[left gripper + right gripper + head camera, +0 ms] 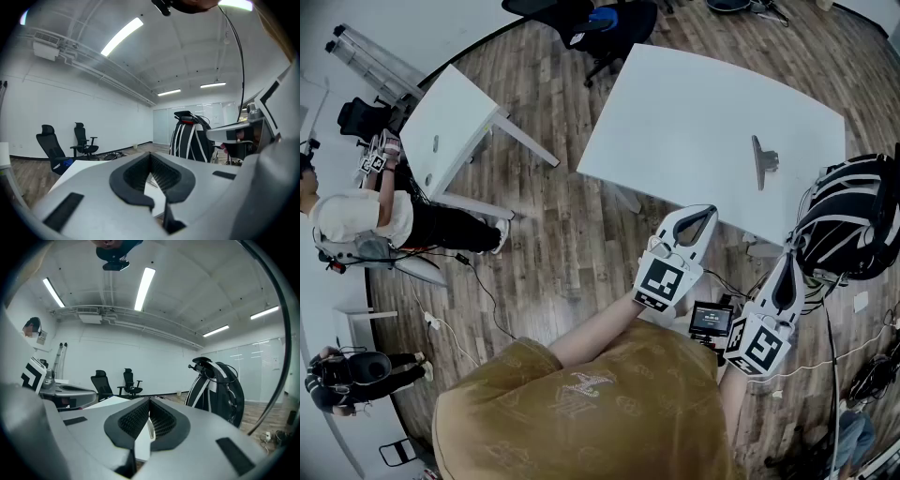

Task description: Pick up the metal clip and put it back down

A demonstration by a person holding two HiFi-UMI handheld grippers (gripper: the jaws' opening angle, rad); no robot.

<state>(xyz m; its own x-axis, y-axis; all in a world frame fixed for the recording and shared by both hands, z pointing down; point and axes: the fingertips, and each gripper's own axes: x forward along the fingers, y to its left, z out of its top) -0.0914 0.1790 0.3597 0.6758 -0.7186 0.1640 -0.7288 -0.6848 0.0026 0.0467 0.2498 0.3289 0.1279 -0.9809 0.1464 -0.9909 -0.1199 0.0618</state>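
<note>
Metal clip [763, 161] on white table [675, 122], apart from left gripper [709, 211] and right gripper [790, 257], jaws together, empty.

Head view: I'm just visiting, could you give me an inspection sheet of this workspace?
Surface: white table, bare apart from the clip.
Job's things: metal clip lying on the table, towards its right side.
Clutter: nothing seen.
Grippers: left claw and right claw both shut, empty, short of the clip.
Cables: loose leads on the floor.
Surroundings: wooden floor, second white table, striped bag, office chair, seated person.
</note>
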